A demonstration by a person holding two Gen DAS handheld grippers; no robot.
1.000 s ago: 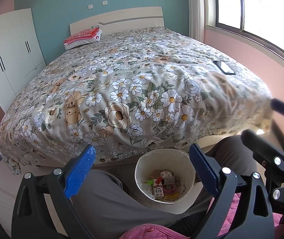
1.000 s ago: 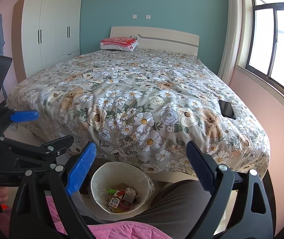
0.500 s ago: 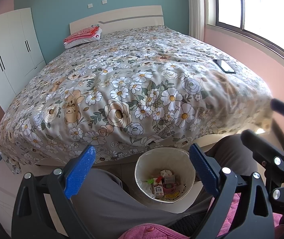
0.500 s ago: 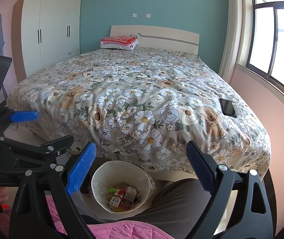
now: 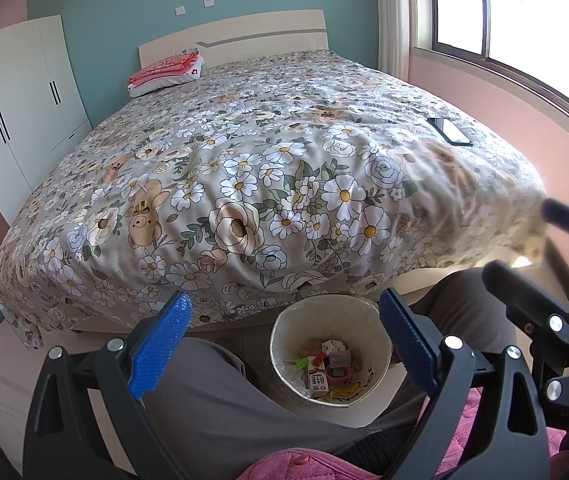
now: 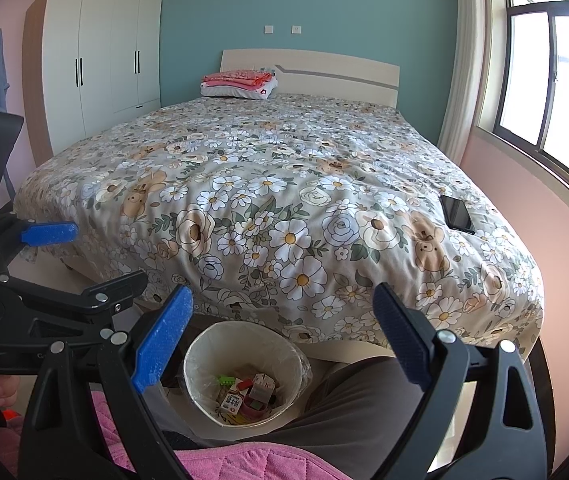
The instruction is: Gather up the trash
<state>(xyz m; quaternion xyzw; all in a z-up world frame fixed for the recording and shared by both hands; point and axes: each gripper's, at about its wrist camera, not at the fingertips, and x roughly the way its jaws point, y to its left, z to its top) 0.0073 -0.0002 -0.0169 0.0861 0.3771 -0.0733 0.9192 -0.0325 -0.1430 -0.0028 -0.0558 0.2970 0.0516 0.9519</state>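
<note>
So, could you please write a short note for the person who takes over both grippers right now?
Left gripper: jaws open, holding nothing, above the bin.
Right gripper: jaws open, holding nothing, also above the bin.
Trash bin: on the floor at the foot of the bed, between the seated person's legs; it already holds small cartons and scraps.
Done: some trash is in the bin.
Left: no loose trash shows on the bed. Only a dark phone lies near its right edge, and folded clothes at the headboard. Check elsewhere.
</note>
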